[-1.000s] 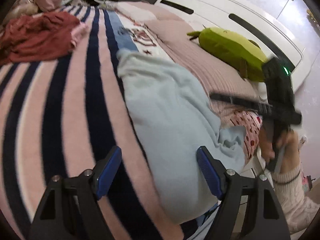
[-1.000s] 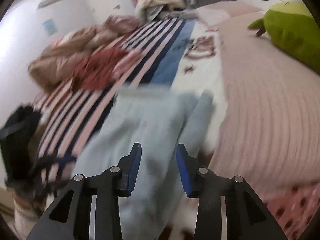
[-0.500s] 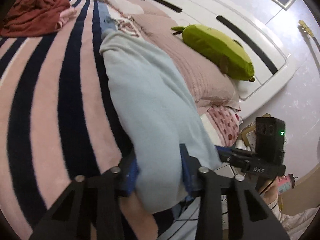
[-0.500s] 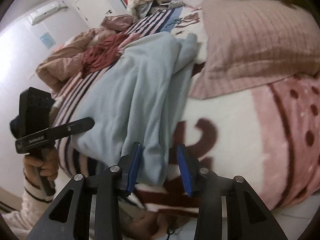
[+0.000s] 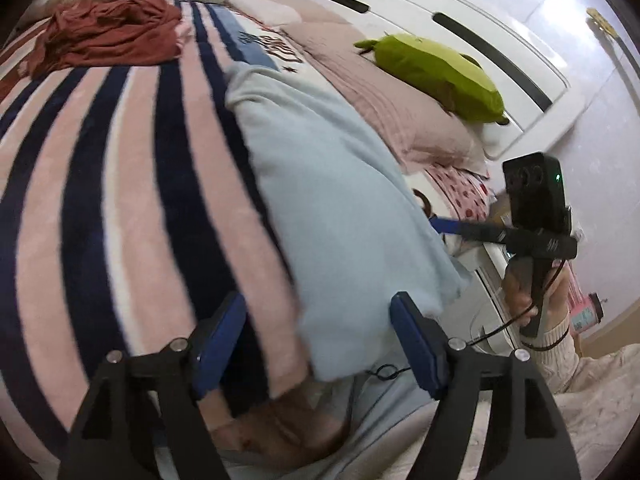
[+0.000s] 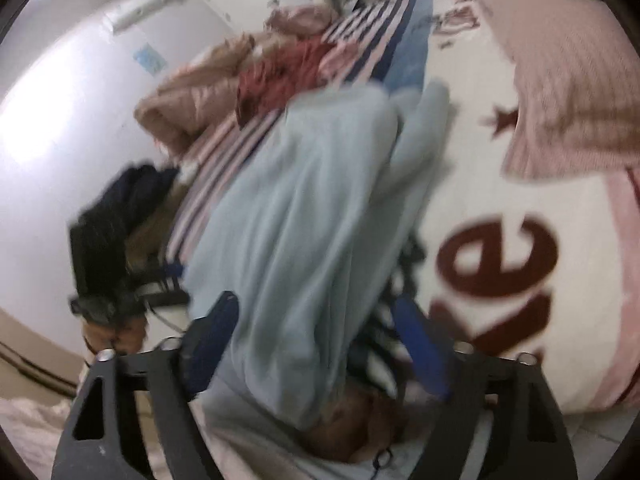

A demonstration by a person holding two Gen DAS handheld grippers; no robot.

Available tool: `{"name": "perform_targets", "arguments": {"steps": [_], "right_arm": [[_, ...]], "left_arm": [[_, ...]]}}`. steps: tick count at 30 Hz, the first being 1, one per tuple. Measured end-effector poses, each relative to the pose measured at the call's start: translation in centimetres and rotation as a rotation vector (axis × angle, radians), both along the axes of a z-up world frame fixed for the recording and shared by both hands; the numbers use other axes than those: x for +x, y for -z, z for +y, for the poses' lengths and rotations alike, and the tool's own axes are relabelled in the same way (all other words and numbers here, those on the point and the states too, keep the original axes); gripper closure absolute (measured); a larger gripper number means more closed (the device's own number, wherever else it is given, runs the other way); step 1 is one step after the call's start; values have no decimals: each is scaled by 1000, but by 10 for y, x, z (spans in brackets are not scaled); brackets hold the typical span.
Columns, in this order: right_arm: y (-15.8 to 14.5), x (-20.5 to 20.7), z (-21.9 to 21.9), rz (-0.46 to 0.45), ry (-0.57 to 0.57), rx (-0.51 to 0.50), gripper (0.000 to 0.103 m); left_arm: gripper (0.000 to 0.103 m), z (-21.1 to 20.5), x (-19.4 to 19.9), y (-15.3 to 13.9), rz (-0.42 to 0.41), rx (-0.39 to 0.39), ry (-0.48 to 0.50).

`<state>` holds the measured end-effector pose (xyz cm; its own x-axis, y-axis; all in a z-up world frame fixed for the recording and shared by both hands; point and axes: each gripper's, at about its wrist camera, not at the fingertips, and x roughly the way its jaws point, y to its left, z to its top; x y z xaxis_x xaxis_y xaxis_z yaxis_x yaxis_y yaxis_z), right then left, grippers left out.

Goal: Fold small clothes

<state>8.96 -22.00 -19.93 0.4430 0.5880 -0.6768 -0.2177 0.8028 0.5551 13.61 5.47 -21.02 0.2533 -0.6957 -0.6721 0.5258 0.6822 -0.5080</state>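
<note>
both grippers spread wide at the bed's edge

the light blue garment (image 5: 340,200) lies lengthwise on the striped blanket (image 5: 120,200), its near end between the left gripper (image 5: 318,340) fingers; the right gripper (image 6: 316,344) is likewise wide apart, gripping nothing.

Left gripper (image 5: 318,344): black triangular frame with cut-outs, silver screws, blue pads (image 5: 412,344). Right gripper (image 6: 316,344) looks alike; its black camera block shows a green light, with a thin black cable. Hand (image 5: 520,296): bare skin, cream knit sleeve (image 5: 556,350).
</note>
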Motion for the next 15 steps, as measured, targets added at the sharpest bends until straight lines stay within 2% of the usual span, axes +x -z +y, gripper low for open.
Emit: {"name": "perform_targets", "arguments": {"steps": [2,5,8,9,10,11,12,13,15], "right_arm": [[0,18,-8,22,42,6,21],[16,45,-13,88,82,-6,21],[33,68,-8,112,54,82,21],[34,76,-7,105,57,97,27],[36,80,-8,107,70,112,42],[39,85,-11,118,84,137,50],[44,93,-14,139,95,187,62],[46,99,-11,151,92,214,72],[48,104,-6,151,90,238,82]], "left_arm": [[32,4,10,0,14,-36,2],[31,-2,37,5,53,-133,21],[34,-17,72,18,118,-157,-13],[52,-22,85,22,144,-213,-12],[68,-27,94,25,168,-245,-9],[68,-31,100,27,181,-245,-14],[71,-35,105,27,185,-224,-25],[80,-40,110,26,175,-189,-33],[88,-42,111,16,147,-150,-40]]}}
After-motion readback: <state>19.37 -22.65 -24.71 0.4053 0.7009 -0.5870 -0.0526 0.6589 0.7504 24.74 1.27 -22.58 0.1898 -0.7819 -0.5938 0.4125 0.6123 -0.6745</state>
